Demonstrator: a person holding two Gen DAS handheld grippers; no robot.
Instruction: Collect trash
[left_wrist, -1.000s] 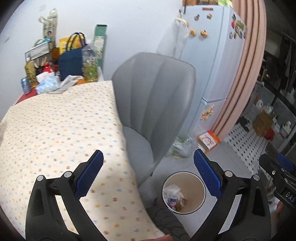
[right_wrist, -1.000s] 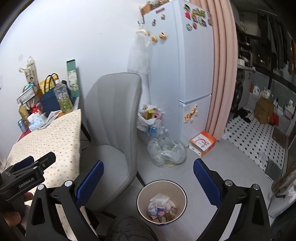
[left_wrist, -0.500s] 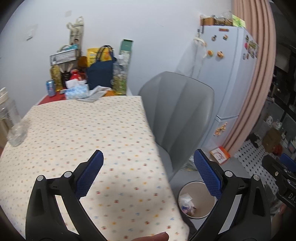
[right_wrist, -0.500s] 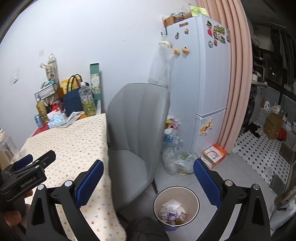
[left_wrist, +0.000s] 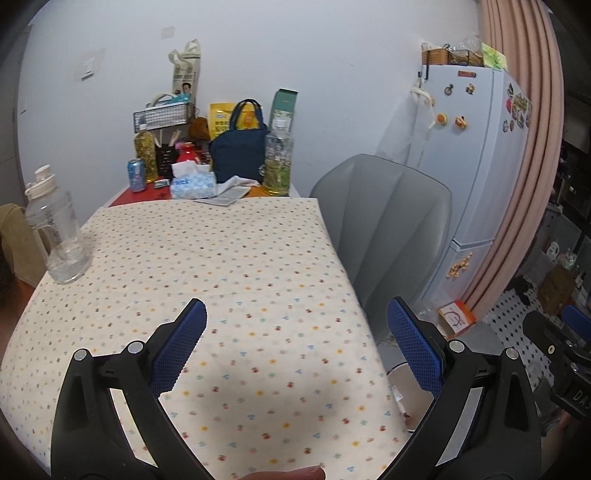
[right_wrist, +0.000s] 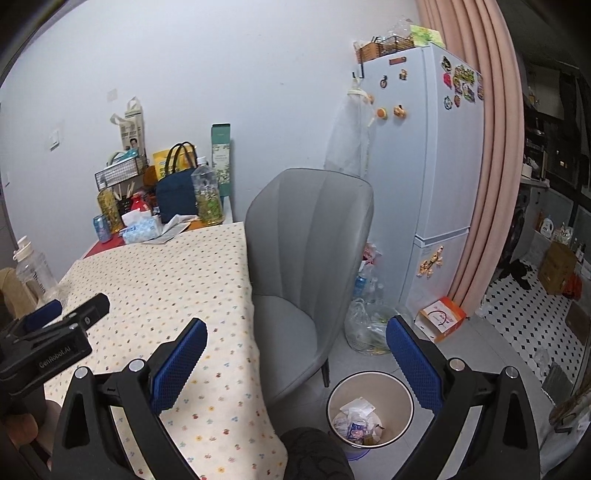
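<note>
Crumpled paper (left_wrist: 231, 192) at bench (left_wrist: 221, 280) far edge: likely light, soft; pinch mid-fold. Left gripper (left_wrist: 295, 345), right gripper (right_wrist: 295, 345) spread wide, empty.

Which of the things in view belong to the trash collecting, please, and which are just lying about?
Belongs to the job: trash bin with wrappers inside; left gripper and right gripper, both open and empty.

Just lying about: clear water bottle, tissue pack, blue can, navy bag, grey chair.
</note>
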